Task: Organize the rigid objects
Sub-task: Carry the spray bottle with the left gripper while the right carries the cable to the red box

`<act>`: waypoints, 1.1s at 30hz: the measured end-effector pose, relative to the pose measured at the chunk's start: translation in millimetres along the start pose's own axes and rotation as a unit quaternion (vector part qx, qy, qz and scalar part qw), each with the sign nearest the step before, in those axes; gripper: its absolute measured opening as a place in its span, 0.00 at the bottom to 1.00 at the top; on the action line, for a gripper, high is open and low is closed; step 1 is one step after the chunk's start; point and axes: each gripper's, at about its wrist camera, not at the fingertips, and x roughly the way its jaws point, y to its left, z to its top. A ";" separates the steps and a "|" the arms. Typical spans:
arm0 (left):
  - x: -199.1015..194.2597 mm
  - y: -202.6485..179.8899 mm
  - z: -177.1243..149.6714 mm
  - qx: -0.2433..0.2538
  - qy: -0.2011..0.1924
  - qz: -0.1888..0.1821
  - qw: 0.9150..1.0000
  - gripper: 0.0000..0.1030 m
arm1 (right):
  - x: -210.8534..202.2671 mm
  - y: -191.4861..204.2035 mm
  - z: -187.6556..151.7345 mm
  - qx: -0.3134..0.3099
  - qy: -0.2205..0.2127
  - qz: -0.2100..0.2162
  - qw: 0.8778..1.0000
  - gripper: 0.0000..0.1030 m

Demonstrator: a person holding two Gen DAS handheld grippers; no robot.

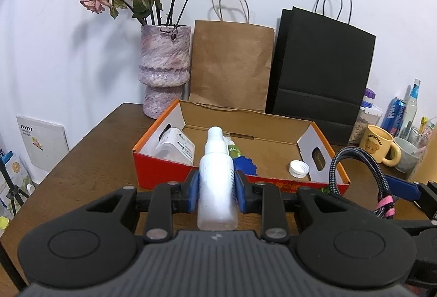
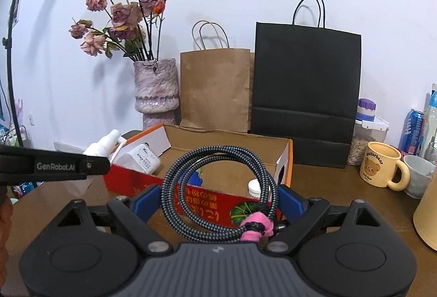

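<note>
My left gripper (image 1: pixel 217 187) is shut on a white spray bottle (image 1: pixel 215 176), held upright just in front of an open red and orange cardboard box (image 1: pixel 164 174). Inside the box lie a white pouch (image 1: pixel 177 146), a green-labelled bottle (image 1: pixel 234 150), a blue object (image 1: pixel 244 164) and a white cap (image 1: pixel 299 168). My right gripper (image 2: pixel 218 198) is shut on a coiled braided cable (image 2: pixel 218 151) bound with a pink tie (image 2: pixel 255 226), held before the box's front wall (image 2: pixel 207 201). In the right wrist view, the left gripper's arm (image 2: pixel 54 165) and its bottle (image 2: pixel 101 146) show at the left.
Behind the box stand a vase of dried roses (image 1: pixel 164 70), a brown paper bag (image 1: pixel 232 64) and a black paper bag (image 1: pixel 322 70). At the right are a yellow bear mug (image 2: pixel 379 168), a grey cup (image 2: pixel 418 176), a blue can (image 2: pixel 413 130) and a jar (image 2: pixel 366 133).
</note>
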 end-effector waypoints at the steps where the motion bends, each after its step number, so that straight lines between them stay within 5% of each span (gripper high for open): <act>1: 2.8 0.4 1.3 -0.001 0.001 0.001 1.000 0.28 | 3.0 -0.8 1.4 0.002 -0.001 -0.001 1.000 0.88; 33: 85.8 2.3 49.1 -0.028 -0.009 0.029 0.999 0.28 | 97.0 -14.9 50.3 0.030 -0.020 0.008 0.999 0.88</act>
